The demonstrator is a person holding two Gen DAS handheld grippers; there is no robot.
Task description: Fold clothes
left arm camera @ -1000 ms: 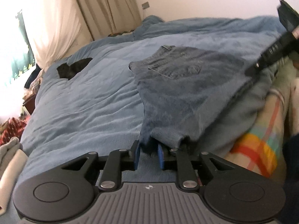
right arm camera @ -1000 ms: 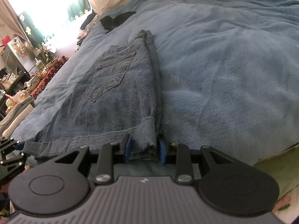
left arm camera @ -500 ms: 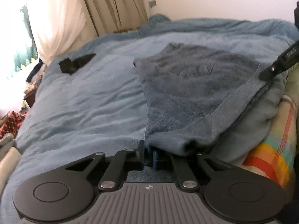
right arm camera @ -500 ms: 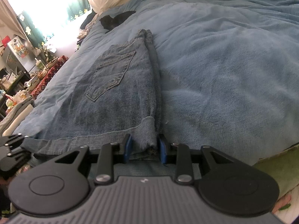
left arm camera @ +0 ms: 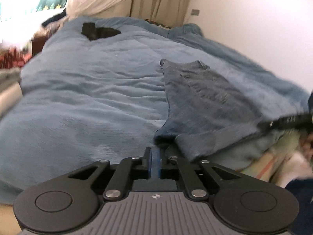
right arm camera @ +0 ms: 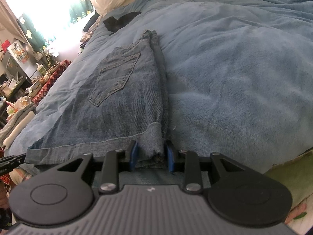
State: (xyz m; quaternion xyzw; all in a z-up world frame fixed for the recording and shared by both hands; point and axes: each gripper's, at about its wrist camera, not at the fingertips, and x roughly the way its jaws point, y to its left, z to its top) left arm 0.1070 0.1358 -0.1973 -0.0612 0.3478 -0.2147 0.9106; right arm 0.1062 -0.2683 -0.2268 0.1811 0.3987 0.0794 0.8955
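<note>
Denim shorts [right arm camera: 125, 101] lie flat mid-frame on the blue blanket [right arm camera: 234, 68]. Right gripper [right arm camera: 151, 154] pinches the hem corner at bottom centre. Left gripper [left arm camera: 154, 161] is pressed nearly together, holding nothing (hem just ahead). Regrab the hem, lift both corners evenly toward the waistband.

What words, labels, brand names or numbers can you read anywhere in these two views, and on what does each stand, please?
No text can be read in either view.
White marks on the right gripper, on its fingers: too blurred to read.
Stickers on the fridge: too small to read.
Round emblem on the gripper body: a symbol, no letters.
The denim shorts: stitching only, no label visible.
</note>
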